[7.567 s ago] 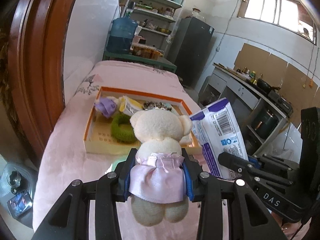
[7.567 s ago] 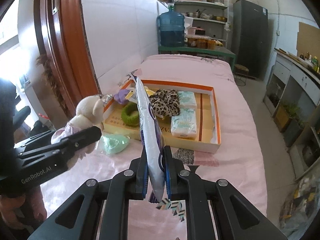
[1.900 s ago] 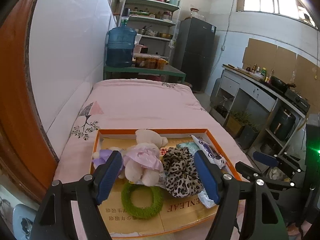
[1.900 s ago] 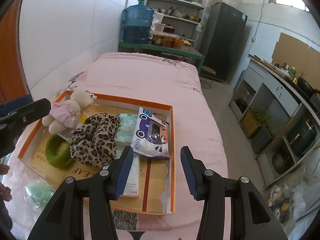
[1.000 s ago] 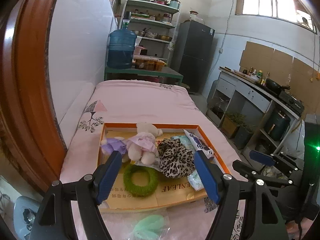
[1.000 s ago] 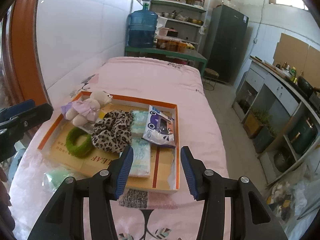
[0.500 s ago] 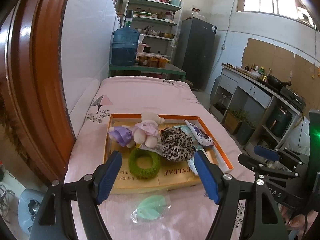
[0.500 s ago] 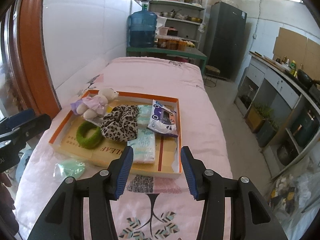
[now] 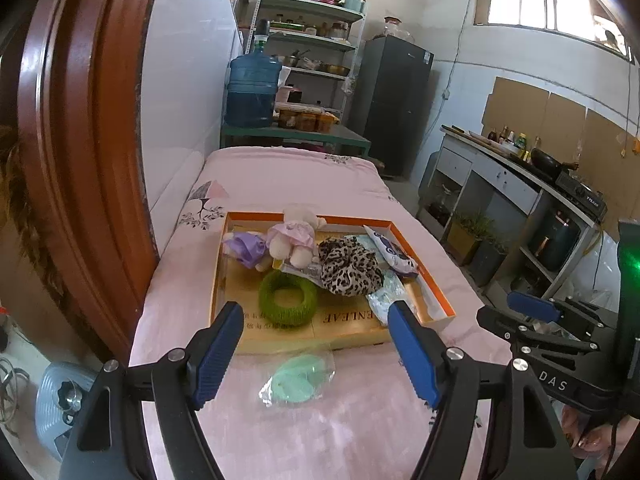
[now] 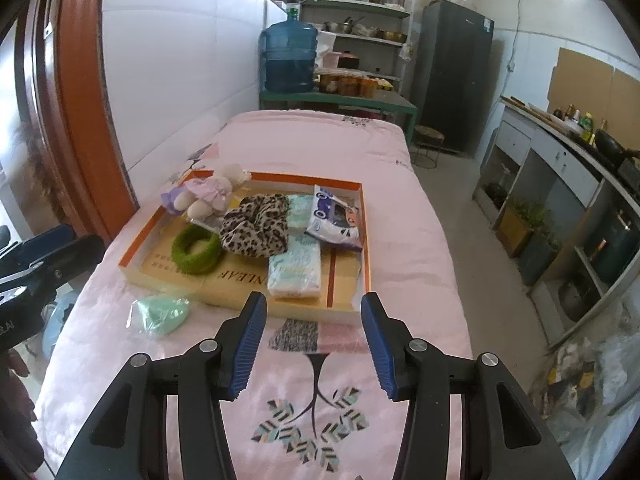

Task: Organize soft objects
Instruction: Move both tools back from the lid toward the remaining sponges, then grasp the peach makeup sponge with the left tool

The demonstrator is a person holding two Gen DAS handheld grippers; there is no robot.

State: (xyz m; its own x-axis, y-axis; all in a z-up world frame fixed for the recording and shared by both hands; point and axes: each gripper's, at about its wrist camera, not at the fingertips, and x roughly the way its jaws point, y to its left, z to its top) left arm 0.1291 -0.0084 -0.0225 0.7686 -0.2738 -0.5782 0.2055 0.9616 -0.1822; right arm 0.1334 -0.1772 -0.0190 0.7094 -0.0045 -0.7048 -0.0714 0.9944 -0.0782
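- Pink bedding point(image 10: 320, 148) covers the bed on which everything is laid.
- At the left, the left gripper point(image 9: 316, 340) is held above the near bedding, jaws spread wide with nothing between them.
- A mint pouch point(image 9: 298, 378) in clear wrap is seen on the bedding, just outside the near edge of the tray point(image 10: 248, 298).
- Inside the orange-rimmed tray, a purple cloth point(image 9: 246, 246) lies at the far left corner, touching the bear point(image 9: 294, 238) in a pink dress, which lies on its back.
- A green ring point(image 10: 196, 250) is placed near the tray's front left.
- A leopard scrunchie point(image 10: 256, 224) is piled at the middle, partly over the tissue packs point(image 10: 296, 268).
- A wipes pack point(image 10: 336, 220) is propped at the tray's far right.
- At the right, the right gripper point(image 10: 314, 348) is held over the bedding, short of the tray, jaws apart and empty.
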